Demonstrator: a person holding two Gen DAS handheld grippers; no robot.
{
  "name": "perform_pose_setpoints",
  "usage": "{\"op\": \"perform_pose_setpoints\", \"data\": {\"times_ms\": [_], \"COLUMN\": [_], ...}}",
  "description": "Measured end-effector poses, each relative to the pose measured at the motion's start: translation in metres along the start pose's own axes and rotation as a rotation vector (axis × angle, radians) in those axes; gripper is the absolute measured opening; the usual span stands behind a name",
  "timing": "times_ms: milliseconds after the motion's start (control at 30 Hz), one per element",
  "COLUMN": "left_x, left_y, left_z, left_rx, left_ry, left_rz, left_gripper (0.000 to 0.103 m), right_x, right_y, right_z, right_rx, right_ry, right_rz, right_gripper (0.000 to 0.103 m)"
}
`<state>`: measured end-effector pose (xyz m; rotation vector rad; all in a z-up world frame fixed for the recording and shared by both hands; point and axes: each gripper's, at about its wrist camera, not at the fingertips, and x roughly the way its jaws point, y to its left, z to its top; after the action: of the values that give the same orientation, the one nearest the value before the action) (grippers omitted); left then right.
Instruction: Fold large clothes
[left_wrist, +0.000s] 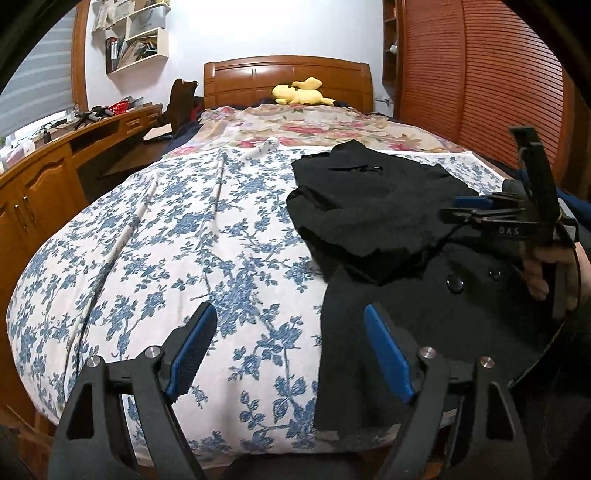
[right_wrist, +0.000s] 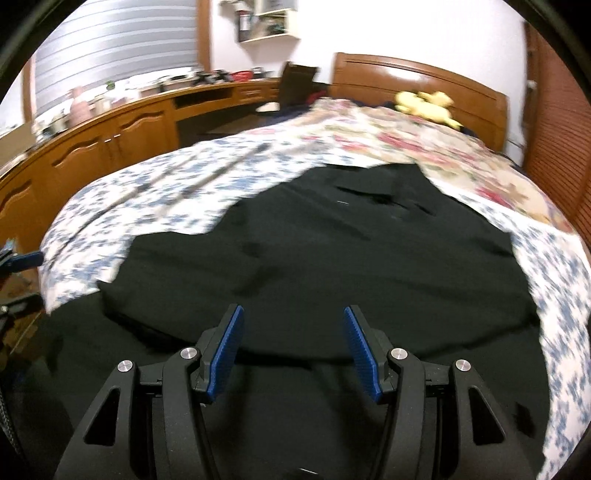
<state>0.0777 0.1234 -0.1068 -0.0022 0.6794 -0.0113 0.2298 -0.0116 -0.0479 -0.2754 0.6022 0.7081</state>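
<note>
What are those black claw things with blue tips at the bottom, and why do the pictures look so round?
Those are grabbing tools. A person holds one in each hand, and each has a small camera looking out along its two fingers. The wide lens bends the picture round. One picture is from the left gripper, the other from the right gripper. Both are open and hold nothing. In the left picture you can see the right tool and the hand holding it. A black garment lies partly folded on the bed, which has a flowery blue cover. A yellow plush toy sits by the headboard.

Black hand-held gripper (left_wrist: 290, 352), blue ribbed pads (left_wrist: 192, 350), silver screws
</note>
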Motion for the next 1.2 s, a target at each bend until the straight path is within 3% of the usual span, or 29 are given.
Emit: {"op": "perform_pose_setpoints", "data": {"times_ms": [267,433,633,867,1200], "left_x": [-0.008,-0.011,-0.009,-0.006,0.004], "left_y": [0.005,0.006,0.002,-0.016,-0.032], "left_z": [-0.002,-0.004,-0.002,0.003,0.000], "left_rx": [-0.008,-0.012,-0.020,-0.001,0.019], "left_ry": [-0.014,-0.018,-0.016,-0.012,0.020], "left_rz": [0.007,0.001,-0.032,-0.038,-0.042], "left_gripper": [0.082,0.082,0.083,0.083,0.083], "right_x": [0.028,0.050,0.022,-0.046,-0.118], "right_y": [0.057,0.066,0.054,0.015,-0.073], "right_z": [0.009,-0.009,-0.017,-0.050,-0.119], "right_rx": [-0.011,-0.051,-0.013,0.023,0.141], "right_ry": [0.039,0.138,0.087,0.022,0.056], "right_rz": [0.181,0.210,0.202,0.102,-0.161], "right_gripper": [0.058,0.058,0.058,0.058,0.058]}}
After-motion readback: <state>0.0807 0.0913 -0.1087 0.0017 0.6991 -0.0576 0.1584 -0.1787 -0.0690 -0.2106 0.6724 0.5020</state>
